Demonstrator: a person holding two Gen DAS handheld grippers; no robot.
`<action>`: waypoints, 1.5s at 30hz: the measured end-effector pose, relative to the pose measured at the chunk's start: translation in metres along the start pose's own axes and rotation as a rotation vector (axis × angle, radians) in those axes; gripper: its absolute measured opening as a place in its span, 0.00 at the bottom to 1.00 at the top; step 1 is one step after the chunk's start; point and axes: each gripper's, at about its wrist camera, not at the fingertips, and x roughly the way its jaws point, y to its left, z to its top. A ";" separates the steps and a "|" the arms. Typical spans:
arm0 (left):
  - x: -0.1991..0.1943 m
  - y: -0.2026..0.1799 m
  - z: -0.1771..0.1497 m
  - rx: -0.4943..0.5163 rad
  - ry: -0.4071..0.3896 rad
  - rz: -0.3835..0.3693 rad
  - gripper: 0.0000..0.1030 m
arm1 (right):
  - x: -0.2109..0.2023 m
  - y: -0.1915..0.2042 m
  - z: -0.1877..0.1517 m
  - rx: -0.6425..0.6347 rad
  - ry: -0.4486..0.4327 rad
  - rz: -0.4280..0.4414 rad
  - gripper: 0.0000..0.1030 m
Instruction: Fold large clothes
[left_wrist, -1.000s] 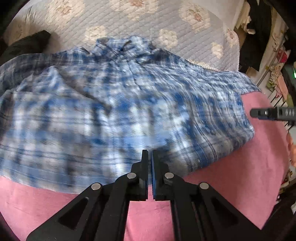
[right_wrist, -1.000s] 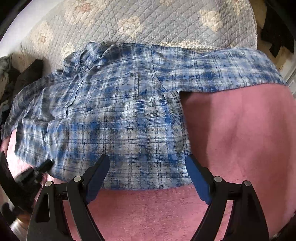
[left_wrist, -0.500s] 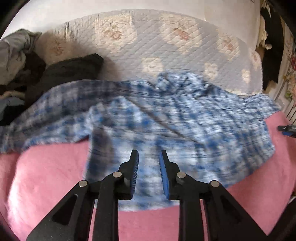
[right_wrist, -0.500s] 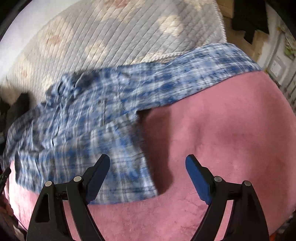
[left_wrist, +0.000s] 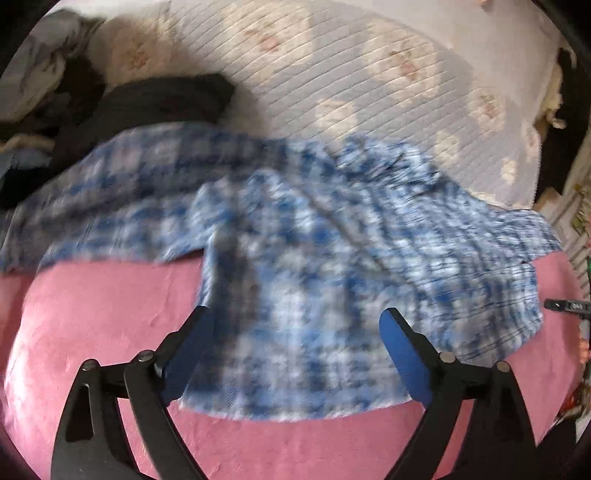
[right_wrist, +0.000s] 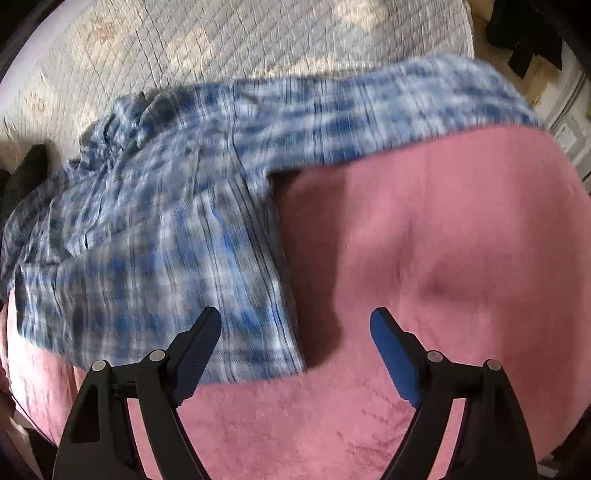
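A blue and white plaid shirt (left_wrist: 295, 236) lies spread on a pink blanket (left_wrist: 92, 314), collar toward the far quilt, sleeves stretched out left and right. My left gripper (left_wrist: 295, 332) is open and empty above the shirt's near hem. The shirt also shows in the right wrist view (right_wrist: 155, 229), with its right sleeve (right_wrist: 388, 110) running to the far right. My right gripper (right_wrist: 295, 332) is open and empty above the shirt's right edge and the pink blanket (right_wrist: 443, 258). The right gripper's tip (left_wrist: 569, 305) shows at the right edge of the left wrist view.
A white quilted cover (left_wrist: 351, 74) with floral patches lies beyond the shirt. A pile of dark and grey clothes (left_wrist: 110, 107) sits at the far left. Furniture and clutter (right_wrist: 554, 74) stand past the bed's right edge.
My left gripper went from shut to wide open and pulled back toward the left. My right gripper stayed open and swung toward the shirt's right side.
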 end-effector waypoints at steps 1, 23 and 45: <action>0.001 0.005 -0.004 -0.025 0.024 -0.007 0.88 | 0.001 -0.005 -0.003 0.039 0.019 0.045 0.82; 0.040 0.030 -0.069 -0.394 0.135 -0.292 0.59 | 0.027 0.105 -0.106 0.076 -0.161 0.315 0.79; 0.005 0.016 -0.050 -0.291 -0.080 0.077 0.03 | -0.015 0.062 -0.087 0.284 -0.327 0.282 0.03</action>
